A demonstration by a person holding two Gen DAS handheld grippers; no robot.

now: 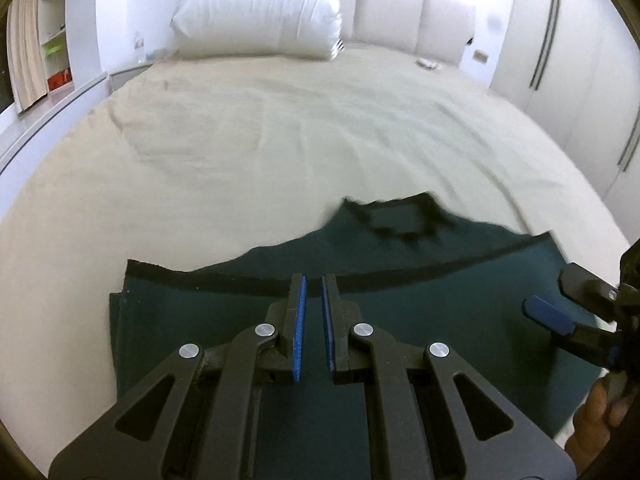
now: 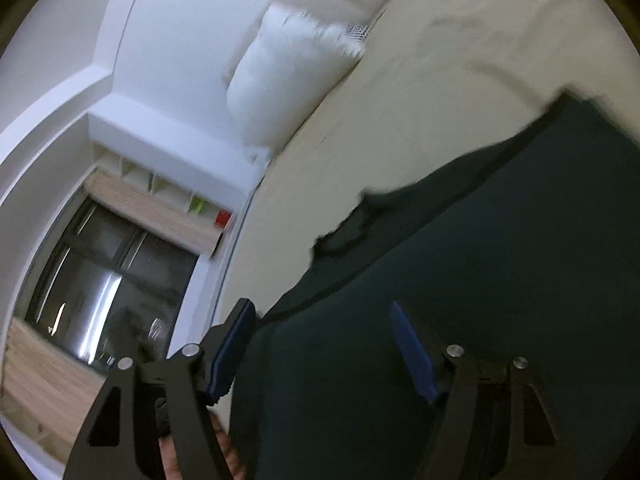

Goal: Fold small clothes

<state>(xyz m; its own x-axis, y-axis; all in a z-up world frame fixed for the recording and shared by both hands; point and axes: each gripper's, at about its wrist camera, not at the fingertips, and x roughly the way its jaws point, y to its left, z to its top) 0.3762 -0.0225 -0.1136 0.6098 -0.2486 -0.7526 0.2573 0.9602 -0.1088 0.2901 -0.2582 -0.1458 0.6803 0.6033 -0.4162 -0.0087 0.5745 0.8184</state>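
Observation:
A dark green garment (image 1: 460, 272) lies flat on the cream bed sheet (image 1: 280, 140), its collar and label (image 1: 394, 220) at the far edge. My left gripper (image 1: 314, 280) hovers over the garment's near half, shut, its blue pads almost together with no cloth between them. My right gripper (image 1: 556, 296) stands open by the garment's right edge. In the right wrist view, which is rolled and blurred, the right gripper (image 2: 320, 306) is spread wide above the garment (image 2: 500, 260), with nothing pressed between its pads.
A white pillow (image 1: 260, 12) leans on the padded headboard (image 1: 400, 8) at the far end of the bed. White wardrobe doors (image 1: 560, 60) stand on the right, open shelves (image 1: 52, 40) on the left. A dark window (image 2: 100, 280) lies beyond the bed's edge. A hand (image 1: 600, 408) holds the right gripper.

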